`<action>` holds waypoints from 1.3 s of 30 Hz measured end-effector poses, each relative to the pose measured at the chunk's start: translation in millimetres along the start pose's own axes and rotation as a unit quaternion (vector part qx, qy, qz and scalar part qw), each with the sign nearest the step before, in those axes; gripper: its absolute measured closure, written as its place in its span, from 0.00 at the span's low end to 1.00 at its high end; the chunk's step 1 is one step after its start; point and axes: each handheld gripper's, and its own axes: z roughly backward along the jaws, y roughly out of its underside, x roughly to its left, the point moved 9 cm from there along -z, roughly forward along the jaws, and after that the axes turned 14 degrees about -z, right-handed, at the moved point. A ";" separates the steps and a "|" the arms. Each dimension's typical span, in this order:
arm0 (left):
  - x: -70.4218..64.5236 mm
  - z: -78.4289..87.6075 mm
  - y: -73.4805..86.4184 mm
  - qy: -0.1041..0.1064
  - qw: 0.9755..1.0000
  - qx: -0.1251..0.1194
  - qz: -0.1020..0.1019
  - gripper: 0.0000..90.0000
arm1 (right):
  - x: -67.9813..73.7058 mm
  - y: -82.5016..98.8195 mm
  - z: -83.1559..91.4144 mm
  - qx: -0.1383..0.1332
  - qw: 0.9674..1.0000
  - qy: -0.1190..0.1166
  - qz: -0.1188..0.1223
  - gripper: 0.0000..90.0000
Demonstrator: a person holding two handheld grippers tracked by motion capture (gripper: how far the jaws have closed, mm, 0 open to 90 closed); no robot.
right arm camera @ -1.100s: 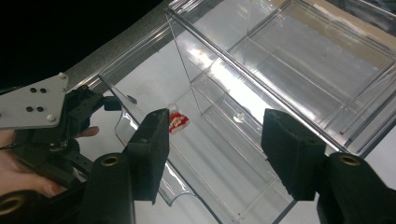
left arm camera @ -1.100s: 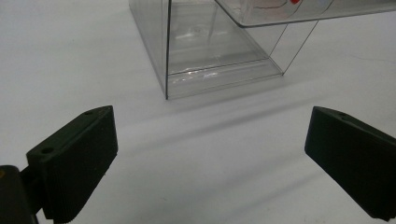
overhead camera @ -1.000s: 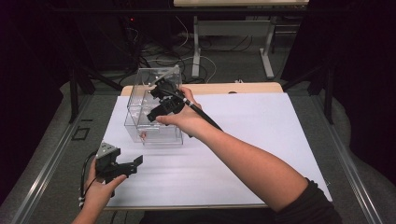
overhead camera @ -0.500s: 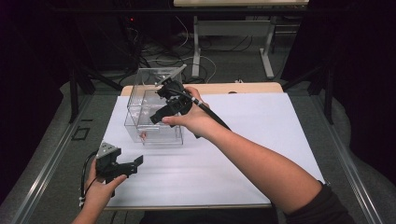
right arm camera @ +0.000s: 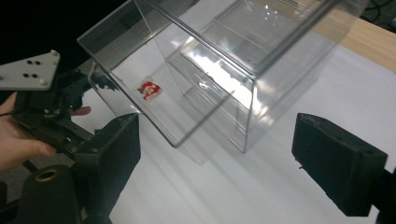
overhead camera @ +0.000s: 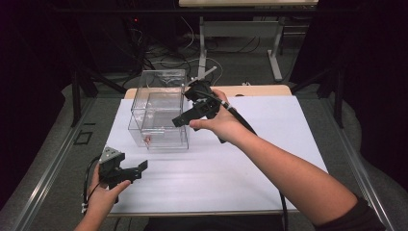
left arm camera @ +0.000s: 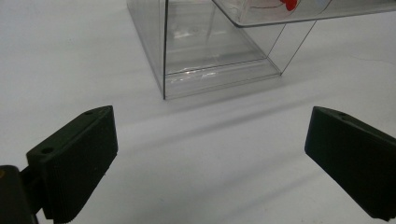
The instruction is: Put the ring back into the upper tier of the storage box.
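On the white sheet-covered table [overhead camera: 250, 159] in the high view: clear acrylic box with pulled-out drawer [overhead camera: 159, 113] standing left of centre, small red-and-white item [overhead camera: 147, 140] low inside. Right gripper [overhead camera: 180, 120] hovering at box's right side, jaws just been opening, nothing between them; likely backed off after a release. Left gripper [overhead camera: 140, 167] parked near front-left edge, well apart from box, jaws apart, probably waiting its turn.

In the left gripper view: both black jaws spread wide, empty, aimed level at box corner [left arm camera: 164, 95]; drawer [left arm camera: 299, 11] jutting overhead with red item [left arm camera: 290, 4] inside.

In the right gripper view: jaws wide, empty, framing box [right arm camera: 205, 79] from above; item [right arm camera: 150, 90] seen through clear wall; other hand [right arm camera: 18, 135] with left gripper [right arm camera: 56, 112] beyond.
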 end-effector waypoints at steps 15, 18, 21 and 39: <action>-0.8 -1.9 -1.1 -0.004 1.000 -0.004 0.000 0.03 | -41.3 29.0 13.6 -0.008 1.000 0.028 -0.004 0.07; -1.0 -1.4 -0.7 -0.002 1.000 -0.001 0.001 0.03 | -47.8 37.7 14.0 -0.006 0.999 0.031 -0.003 0.04; -1.0 -1.3 -0.9 -0.002 1.000 -0.002 0.000 0.03 | -54.2 45.7 14.5 -0.007 0.999 0.035 -0.005 0.01; -1.6 -1.4 -1.0 -0.003 1.000 -0.001 0.003 0.03 | -99.3 94.5 12.5 -0.024 0.998 0.063 0.002 0.00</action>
